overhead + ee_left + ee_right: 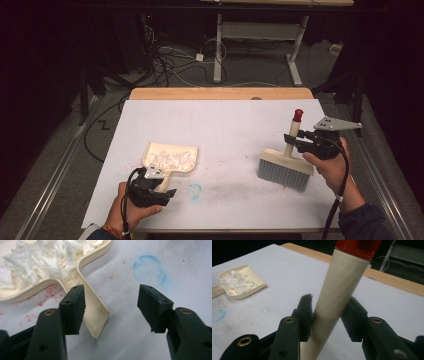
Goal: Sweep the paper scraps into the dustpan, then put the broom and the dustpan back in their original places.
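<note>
A cream dustpan [170, 157] full of white shreds [45, 260] lies on the white sheet at the left. Its flat handle [96, 315] runs back beside the left jaw of my left gripper [167, 189], which is open [111, 297] and does not press on it. At the right a brush [285, 170] rests with its grey bristles on the sheet. Its cream handle [337, 290] with a red tip [298, 115] leans between the jaws of my right gripper [292, 139]. It touches the left pad, and the jaws [329, 307] stand slightly apart around it.
A faint blue ring [195, 190] is drawn on the sheet just right of the left gripper, with red specks near the dustpan. The table's wooden far edge [220, 93] shows beyond the white sheet [225, 125]. Cables and a desk frame [260, 35] lie on the floor behind.
</note>
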